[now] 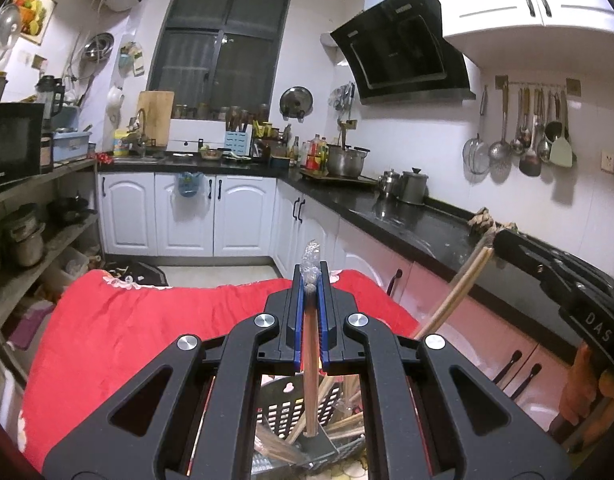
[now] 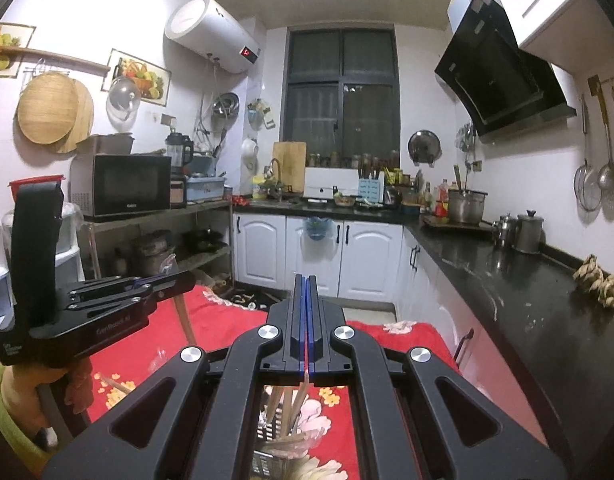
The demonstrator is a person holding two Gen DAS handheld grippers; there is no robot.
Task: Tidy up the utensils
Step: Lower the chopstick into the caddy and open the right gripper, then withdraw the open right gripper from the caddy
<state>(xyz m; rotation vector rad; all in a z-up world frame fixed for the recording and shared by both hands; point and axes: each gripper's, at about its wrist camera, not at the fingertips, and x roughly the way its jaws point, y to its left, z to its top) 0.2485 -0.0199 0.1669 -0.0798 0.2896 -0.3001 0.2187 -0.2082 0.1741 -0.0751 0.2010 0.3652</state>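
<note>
Red floral cloth [image 1: 147,320] spread over table, filling lower half of both views. Dark slotted utensil basket [image 1: 291,408] sits at 6 o'clock under both tools, stuffed with chopsticks. Left gripper [image 1: 311,280] clamped tight on reddish wooden handle [image 1: 310,360] hanging down into basket. Right gripper [image 2: 307,292] pinched on pale chopsticks [image 1: 455,292], seen at 3 o'clock from left wrist, slanting toward basket.

wooden-handled utensil [image 1: 310,364] upright; chopsticks [image 1: 455,296] slanted

Utensil basket [image 1: 295,412] on cloth-covered table [image 1: 127,340].
</note>
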